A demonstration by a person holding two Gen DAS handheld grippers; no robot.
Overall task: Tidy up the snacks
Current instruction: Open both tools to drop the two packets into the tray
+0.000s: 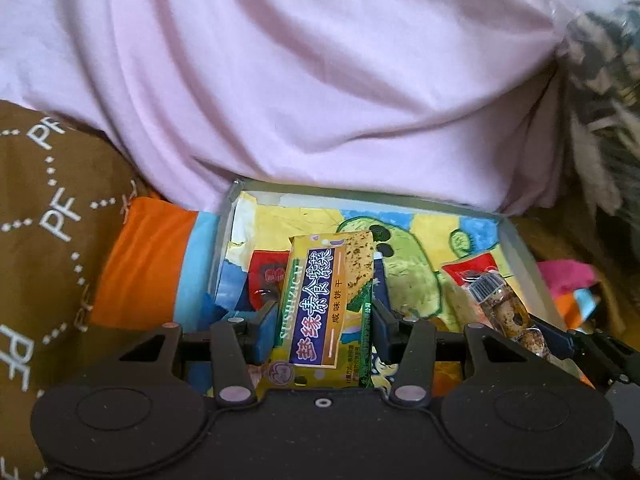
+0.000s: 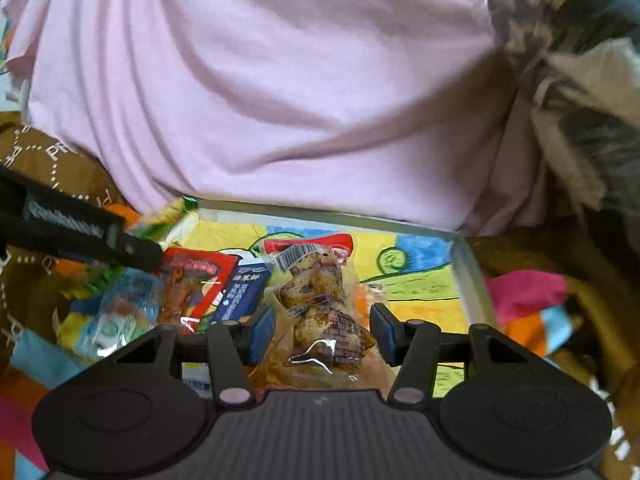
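My left gripper (image 1: 325,320) is shut on a yellow cracker packet (image 1: 320,300) with purple lettering, holding it over a shallow box (image 1: 516,248) lined with a colourful drawing. My right gripper (image 2: 323,330) is shut on a clear packet of brown snacks (image 2: 320,304) with a red top, over the same box (image 2: 466,272). That packet also shows at the right of the left wrist view (image 1: 500,308). A red packet (image 2: 196,284), a blue packet (image 2: 240,292) and a clear light-blue packet (image 2: 120,312) lie in the box's left part. The left gripper's arm (image 2: 80,232) crosses the right wrist view.
A person in a pink shirt (image 1: 320,80) sits right behind the box. Brown patterned fabric (image 1: 48,220) lies left, with orange, blue and pink cloth (image 2: 528,304) around the box. A furry mottled shape (image 2: 580,80) is at the upper right.
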